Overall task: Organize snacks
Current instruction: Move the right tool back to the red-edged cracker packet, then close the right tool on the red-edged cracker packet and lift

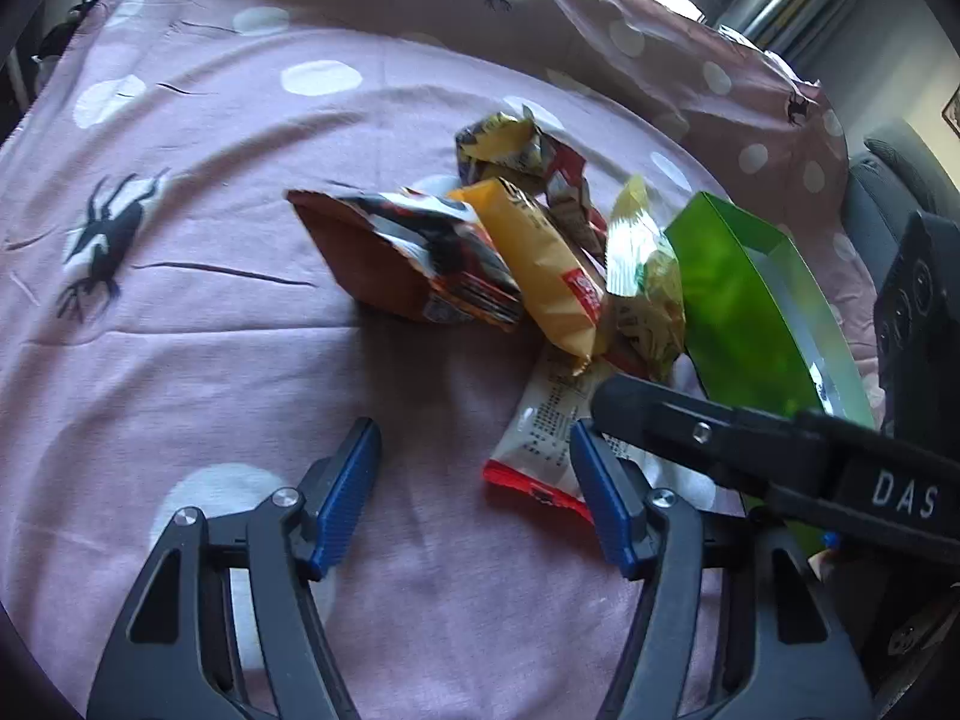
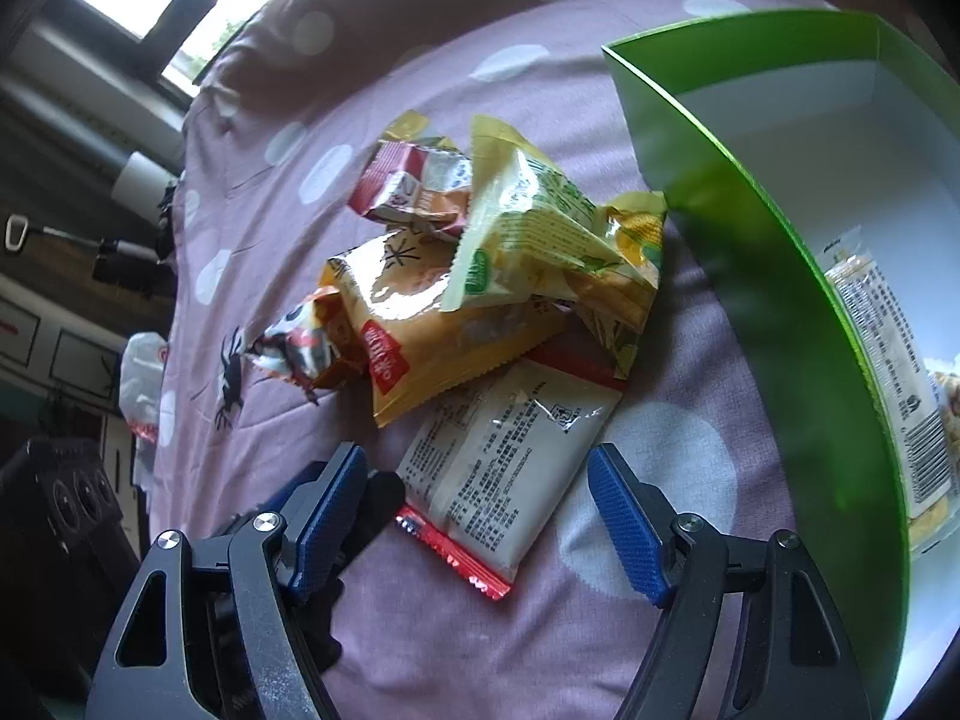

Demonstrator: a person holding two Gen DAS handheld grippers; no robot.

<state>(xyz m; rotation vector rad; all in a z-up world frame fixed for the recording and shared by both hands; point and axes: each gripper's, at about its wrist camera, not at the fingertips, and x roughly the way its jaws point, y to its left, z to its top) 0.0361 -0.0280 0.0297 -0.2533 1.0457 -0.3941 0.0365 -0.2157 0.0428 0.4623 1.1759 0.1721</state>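
Observation:
A heap of snack packets lies on a pink spotted sheet point(image 1: 240, 360). In the left wrist view it holds a brown bag point(image 1: 384, 264), an orange packet point(image 1: 540, 264) and a white packet with a red end point(image 1: 540, 438). My left gripper point(image 1: 474, 462) is open and empty above the sheet. In the right wrist view my right gripper point(image 2: 480, 498) is open and straddles the white packet point(image 2: 510, 468), its pads apart from it. A green box point(image 2: 780, 300) stands at the right and holds one packet point(image 2: 888, 360).
The right gripper's black body point(image 1: 780, 456) crosses the left wrist view. A pillow point(image 1: 600, 30) in the same fabric lies at the far side. A black device point(image 2: 66, 504) and furniture stand beyond the bed's left edge.

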